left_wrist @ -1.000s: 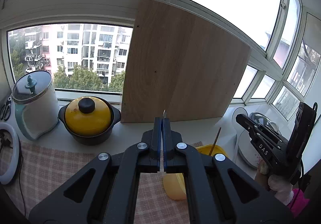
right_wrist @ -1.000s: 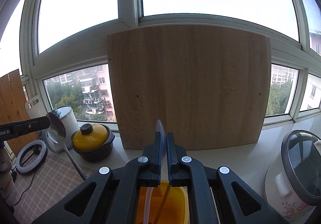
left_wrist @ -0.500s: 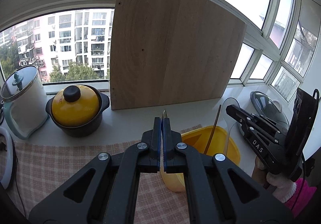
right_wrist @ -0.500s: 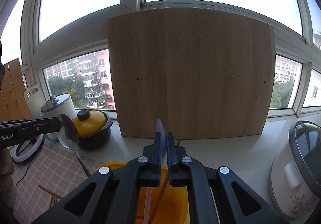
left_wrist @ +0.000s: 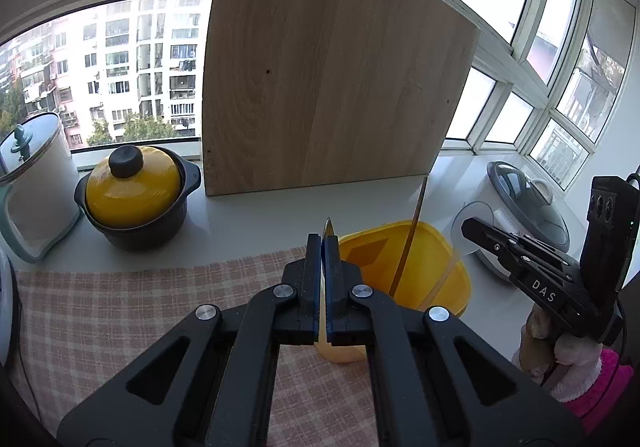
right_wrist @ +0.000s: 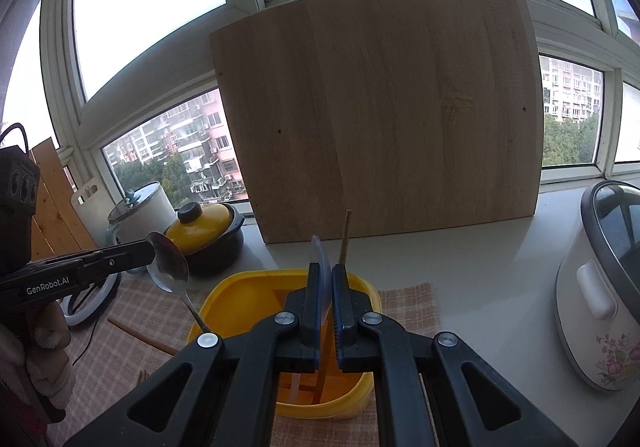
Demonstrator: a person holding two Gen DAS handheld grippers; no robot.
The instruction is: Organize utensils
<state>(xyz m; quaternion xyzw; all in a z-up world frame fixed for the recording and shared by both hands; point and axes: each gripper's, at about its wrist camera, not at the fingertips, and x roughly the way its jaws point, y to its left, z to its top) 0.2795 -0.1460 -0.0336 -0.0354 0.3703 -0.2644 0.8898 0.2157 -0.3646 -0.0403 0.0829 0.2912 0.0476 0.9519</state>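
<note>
A yellow utensil holder [left_wrist: 400,247] [right_wrist: 248,295] stands on the checked cloth with a wooden chopstick [left_wrist: 416,215] [right_wrist: 344,239] upright in it. My left gripper [left_wrist: 323,243] [right_wrist: 148,251] is shut on a metal spoon [right_wrist: 168,267] by its bowl. The spoon's handle slants down to the holder's left rim, and only its edge [left_wrist: 329,227] shows in the left wrist view. My right gripper [right_wrist: 326,271] [left_wrist: 466,225] hangs over the holder, shut on a clear plastic spoon [right_wrist: 320,259] [left_wrist: 460,231].
A big wooden board [left_wrist: 328,79] leans on the window behind. A yellow-lidded pot [left_wrist: 132,191] and a white canister [left_wrist: 36,175] stand at the left, a rice cooker [right_wrist: 600,287] at the right. Loose chopsticks [right_wrist: 136,335] and a ring light [right_wrist: 92,303] lie on the cloth.
Both grippers have sunk and tipped downward, so the yellow holder shows more fully. The metal spoon has come closer to the holder's left rim. Both stay shut.
</note>
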